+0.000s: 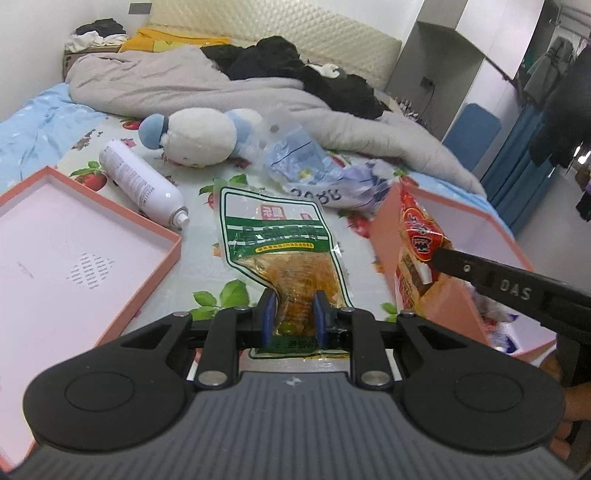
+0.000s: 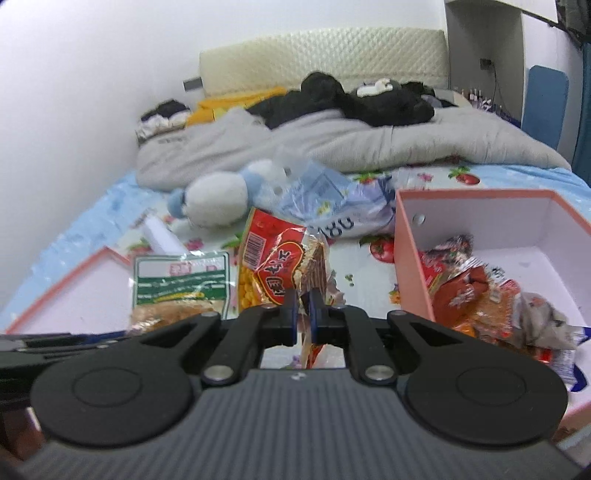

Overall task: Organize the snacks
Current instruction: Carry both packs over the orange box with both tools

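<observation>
Bed (image 1: 199,236): green packet (image 1: 280,254) between lid (image 1: 74,236), box (image 2: 480,206).

Ahead of you a bed (image 1: 199,229) in fruit-print sheet runs to a cream quilted headboard (image 1: 280,26) under a white wall (image 1: 40,40); right of it, a grey wardrobe (image 1: 439,62) and blue curtain (image 1: 524,162).

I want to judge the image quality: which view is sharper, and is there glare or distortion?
Left wrist view: sharp; print on the green snack packet is crisp, its film glints lightly. Right wrist view: softer, the red snack packet and pink box slightly blurred. Both: fisheye bending at the edges, even indoor light.
</observation>
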`<state>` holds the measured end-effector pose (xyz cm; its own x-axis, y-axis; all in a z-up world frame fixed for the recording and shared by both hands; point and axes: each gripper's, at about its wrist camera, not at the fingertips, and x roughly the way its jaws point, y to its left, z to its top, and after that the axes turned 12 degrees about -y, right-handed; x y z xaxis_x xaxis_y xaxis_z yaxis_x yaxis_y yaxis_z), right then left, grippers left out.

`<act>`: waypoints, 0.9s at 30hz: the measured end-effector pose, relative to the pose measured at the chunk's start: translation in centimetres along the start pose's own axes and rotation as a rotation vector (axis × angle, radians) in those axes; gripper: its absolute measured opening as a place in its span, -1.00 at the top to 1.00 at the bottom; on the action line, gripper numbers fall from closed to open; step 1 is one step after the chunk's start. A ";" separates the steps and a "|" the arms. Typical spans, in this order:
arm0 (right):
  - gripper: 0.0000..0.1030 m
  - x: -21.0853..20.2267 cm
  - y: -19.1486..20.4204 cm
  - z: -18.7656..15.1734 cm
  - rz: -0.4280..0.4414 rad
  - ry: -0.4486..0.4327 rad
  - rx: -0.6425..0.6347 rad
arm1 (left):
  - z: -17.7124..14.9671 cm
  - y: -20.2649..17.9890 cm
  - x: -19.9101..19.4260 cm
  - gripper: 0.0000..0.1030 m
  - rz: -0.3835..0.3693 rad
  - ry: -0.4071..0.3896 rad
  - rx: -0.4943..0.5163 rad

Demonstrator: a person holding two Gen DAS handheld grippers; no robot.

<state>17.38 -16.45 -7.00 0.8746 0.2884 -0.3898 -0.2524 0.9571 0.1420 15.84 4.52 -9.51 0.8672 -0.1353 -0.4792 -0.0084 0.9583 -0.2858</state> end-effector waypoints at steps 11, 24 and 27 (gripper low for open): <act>0.83 -7.7 -1.6 1.8 -0.028 -0.041 0.023 | 1.3 -5.9 -6.2 0.55 -0.074 -0.039 0.027; 0.82 -13.1 -7.9 3.7 -0.158 -0.095 0.076 | 1.9 -14.3 -6.7 0.55 -0.220 -0.021 0.064; 0.82 -13.1 -9.0 4.4 -0.187 -0.106 0.063 | 2.4 -16.4 -5.5 0.55 -0.254 -0.015 0.087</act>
<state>10.03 -28.99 0.86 0.9431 0.0982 -0.3176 -0.0578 0.9893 0.1343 12.42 -9.87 -0.18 0.8435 -0.3711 -0.3883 0.2527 0.9121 -0.3229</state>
